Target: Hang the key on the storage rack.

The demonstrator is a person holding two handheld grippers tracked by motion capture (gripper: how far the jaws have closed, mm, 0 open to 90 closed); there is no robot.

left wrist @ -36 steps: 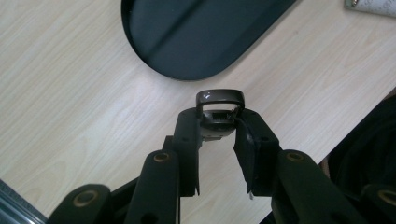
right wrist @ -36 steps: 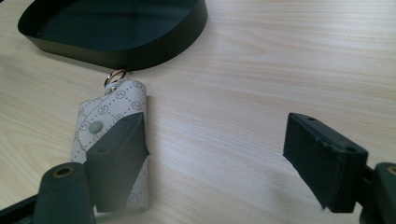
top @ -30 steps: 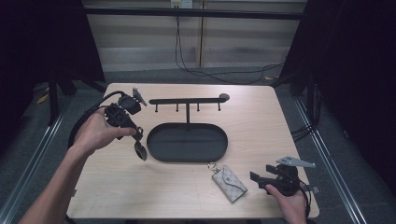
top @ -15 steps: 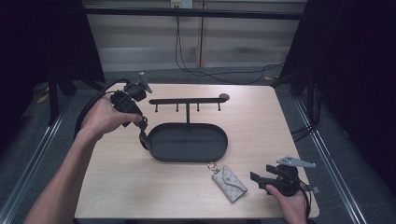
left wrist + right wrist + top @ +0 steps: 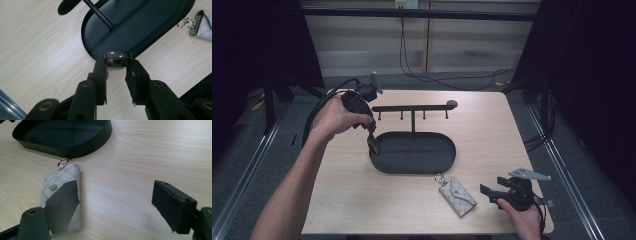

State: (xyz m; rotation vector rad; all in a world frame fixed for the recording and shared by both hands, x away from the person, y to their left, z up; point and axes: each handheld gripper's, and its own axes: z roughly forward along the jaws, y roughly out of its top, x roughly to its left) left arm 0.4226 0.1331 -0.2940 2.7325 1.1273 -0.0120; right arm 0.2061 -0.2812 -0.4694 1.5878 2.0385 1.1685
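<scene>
My left gripper (image 5: 370,131) (image 5: 117,65) is shut on a small, glossy dark brown object (image 5: 117,57) (image 5: 373,145), which hangs at the left end of a black oval tray (image 5: 412,167) (image 5: 140,22). I cannot tell what the object is. A hook bar on a post (image 5: 412,107) (image 5: 98,13) rises from the tray. A grey patterned key pouch (image 5: 457,195) (image 5: 58,180) with a gold ring lies on the table just in front of the tray. My right gripper (image 5: 492,187) (image 5: 115,195) stands open just right of the pouch, its left jaw over the pouch's edge.
The light wooden table (image 5: 492,135) ends close behind the right hand at the front edge. A thick black cable (image 5: 319,112) loops from the left gripper past the table's left side. Cables (image 5: 447,82) lie on the floor behind the table.
My left gripper has carried the dark object from the table's back left, right and forward, to the tray's left end. The right gripper and the key pouch have stayed put.
</scene>
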